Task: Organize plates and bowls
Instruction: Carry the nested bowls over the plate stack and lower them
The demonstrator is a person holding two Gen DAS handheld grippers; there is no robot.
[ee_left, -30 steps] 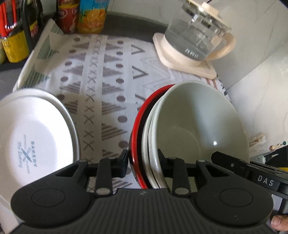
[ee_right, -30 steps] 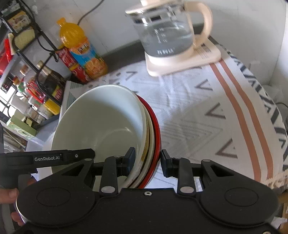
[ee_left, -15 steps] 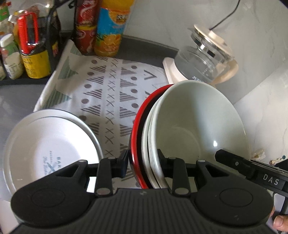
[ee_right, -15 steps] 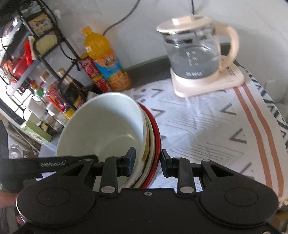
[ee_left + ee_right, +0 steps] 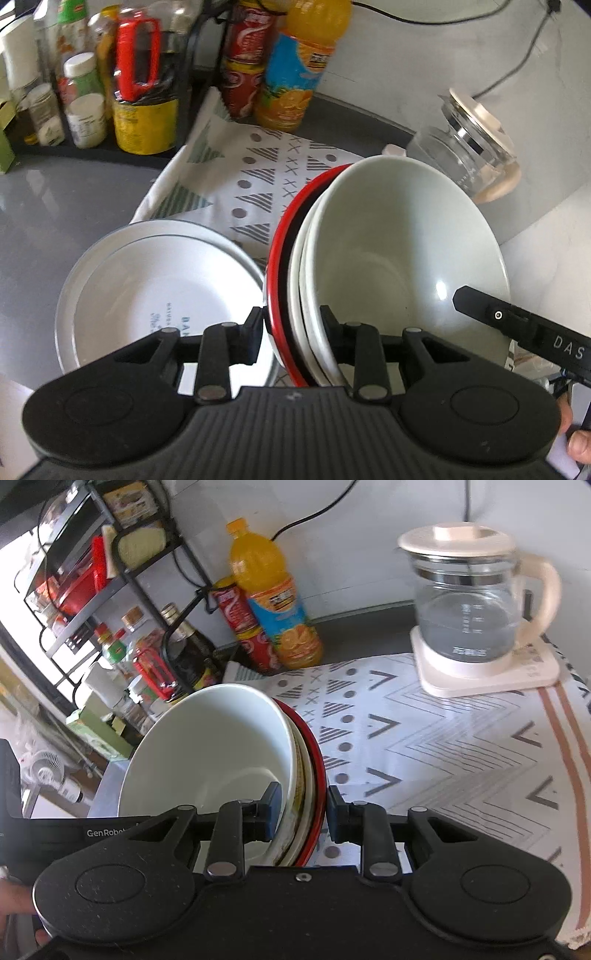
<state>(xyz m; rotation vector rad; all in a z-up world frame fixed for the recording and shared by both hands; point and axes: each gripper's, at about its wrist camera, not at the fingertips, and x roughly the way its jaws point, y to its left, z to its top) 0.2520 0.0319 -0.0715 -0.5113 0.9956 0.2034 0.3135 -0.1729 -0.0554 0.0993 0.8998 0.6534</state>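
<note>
Both grippers carry a nested bowl stack above the worktop.

I hold the stack [image 5: 399,258] with my left gripper [image 5: 291,338] and right gripper [image 5: 303,814], each clamped across its rims at opposite edges. It looks heavy, glazed, slippery and breakable, so I favour rim grips. White plates [image 5: 159,280] lie below. Tools read "DAS" and "GenRobot".

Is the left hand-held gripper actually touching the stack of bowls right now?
Touching. In the left wrist view, the left hand-held gripper has one finger against the red outer bowl and the other inside the white bowl, clamping the stacked rims.
</note>
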